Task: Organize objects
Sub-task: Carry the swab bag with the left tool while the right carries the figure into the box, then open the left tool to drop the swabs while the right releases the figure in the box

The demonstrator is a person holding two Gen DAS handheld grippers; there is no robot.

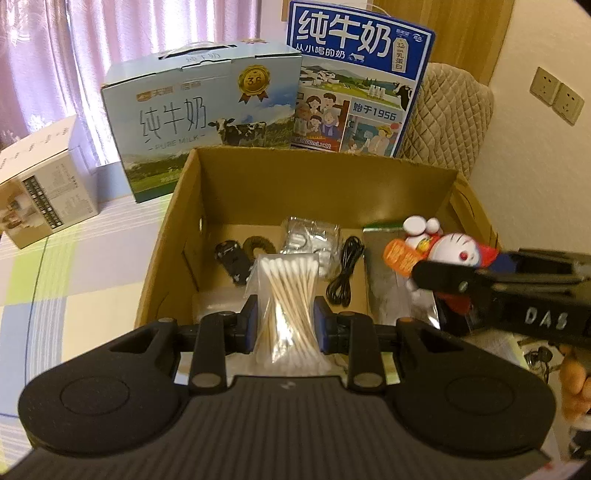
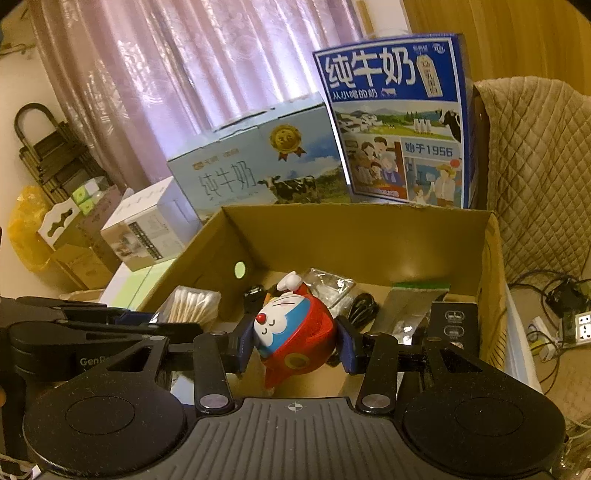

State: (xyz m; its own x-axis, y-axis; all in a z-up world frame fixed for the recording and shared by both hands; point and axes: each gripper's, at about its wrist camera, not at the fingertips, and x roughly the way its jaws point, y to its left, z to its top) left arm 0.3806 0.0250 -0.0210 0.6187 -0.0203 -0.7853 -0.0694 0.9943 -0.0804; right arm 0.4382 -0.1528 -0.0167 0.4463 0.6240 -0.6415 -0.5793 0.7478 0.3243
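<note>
Left tongs (image 1: 283, 320) are clamped on a clear plastic bag of wooden cotton swabs (image 1: 286, 295), held over the near edge of the open brown cardboard box (image 1: 325, 177). Right tongs (image 2: 294, 345) are squeezing a red-and-white cartoon cat figurine (image 2: 293, 332) above that box's right side. Down in the box sit a coiled black cable (image 1: 345, 273), a crinkly clear packet (image 1: 310, 236) and a silver foil pouch (image 1: 384, 266), with two milk cartons behind the box.

Pink curtains (image 2: 192, 66) hang across the window far ahead of the claw, with soft daylight coming through them. Ahead to the right stand a wooden door (image 1: 454, 33) and a chair with quilted beige cover (image 2: 535, 166). Two wall sockets (image 1: 557, 96) sit further right.
</note>
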